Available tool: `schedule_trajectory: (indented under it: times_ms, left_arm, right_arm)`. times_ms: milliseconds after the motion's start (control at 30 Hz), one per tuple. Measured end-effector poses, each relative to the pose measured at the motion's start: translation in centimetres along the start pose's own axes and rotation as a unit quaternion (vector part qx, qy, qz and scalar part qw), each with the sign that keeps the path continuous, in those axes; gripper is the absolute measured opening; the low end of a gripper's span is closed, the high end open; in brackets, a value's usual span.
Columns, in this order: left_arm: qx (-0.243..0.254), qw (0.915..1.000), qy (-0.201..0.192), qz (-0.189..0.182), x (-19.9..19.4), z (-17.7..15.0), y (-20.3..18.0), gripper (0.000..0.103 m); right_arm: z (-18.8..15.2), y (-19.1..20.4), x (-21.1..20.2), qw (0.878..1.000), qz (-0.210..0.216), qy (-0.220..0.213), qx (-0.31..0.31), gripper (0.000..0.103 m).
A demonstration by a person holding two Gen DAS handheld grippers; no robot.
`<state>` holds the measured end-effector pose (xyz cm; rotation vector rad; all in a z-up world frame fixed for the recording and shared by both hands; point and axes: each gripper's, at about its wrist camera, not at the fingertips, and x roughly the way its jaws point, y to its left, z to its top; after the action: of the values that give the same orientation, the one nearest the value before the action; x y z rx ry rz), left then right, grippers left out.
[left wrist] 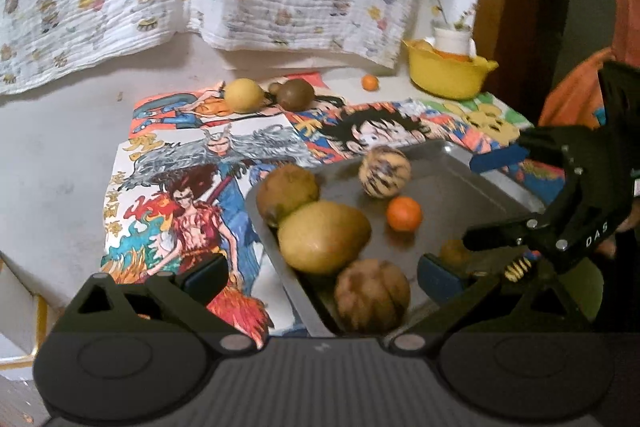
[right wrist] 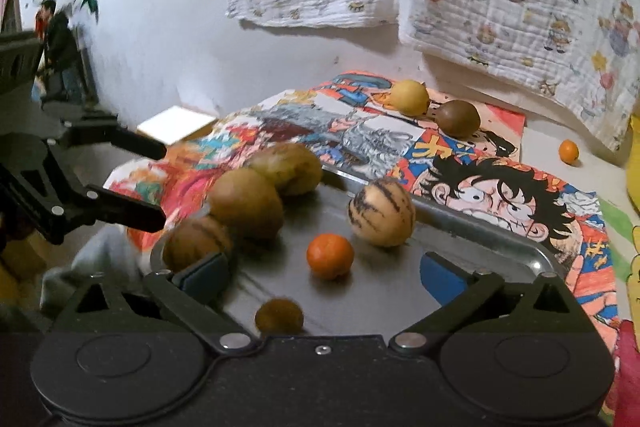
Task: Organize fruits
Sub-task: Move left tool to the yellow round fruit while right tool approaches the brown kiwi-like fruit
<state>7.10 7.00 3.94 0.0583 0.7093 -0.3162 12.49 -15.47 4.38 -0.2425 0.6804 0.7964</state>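
presently, both tools are seen spread wide and empty: left tool [left wrist: 320,275], right tool [right wrist: 322,271]. six fruits lie in the metal tray [right wrist: 500,239]; the small brown fruit [right wrist: 279,315] is shown clearly only by the right view, the yellow bowl [left wrist: 448,73] only by the left.

1. A white table [left wrist: 60,155] is covered in part by comic posters [left wrist: 192,163].
2. A metal tray [left wrist: 452,187] and two loose fruits [left wrist: 244,95] are set on the posters.
3. A small orange [left wrist: 370,82] and a yellow bowl [left wrist: 448,75] are seen on the bare tabletop.
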Motion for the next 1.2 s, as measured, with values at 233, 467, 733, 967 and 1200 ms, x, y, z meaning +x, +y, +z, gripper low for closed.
schedule_trajectory:
  times_ms: [233,467,733,967,1200]
  left_arm:
    - [0.042,0.9990,0.017,0.000,-0.1,-0.5,-2.3,0.102]
    - [0.082,0.9962,0.031,-0.001,0.3,-0.3,-4.0,0.102]
    - [0.101,0.9936,0.050,0.006,0.9,0.7,-4.4,0.102]
    - [0.111,0.9926,0.047,0.014,1.2,2.5,-4.1,0.102]
    - [0.116,0.9922,0.041,0.017,2.3,4.7,-3.8,0.102]
  right_arm:
    - [-1.9,0.0,-2.0,1.000,-0.023,0.017,0.006,0.102]
    - [-3.4,-1.7,-3.7,0.997,-0.067,0.038,0.029,0.102]
    - [-4.3,-3.9,-4.3,0.992,-0.107,0.051,0.052,0.102]
    - [-4.0,-5.7,-4.1,0.988,-0.129,0.049,0.063,0.102]
    - [-3.1,-7.2,-3.5,0.988,-0.137,0.042,0.062,0.102]
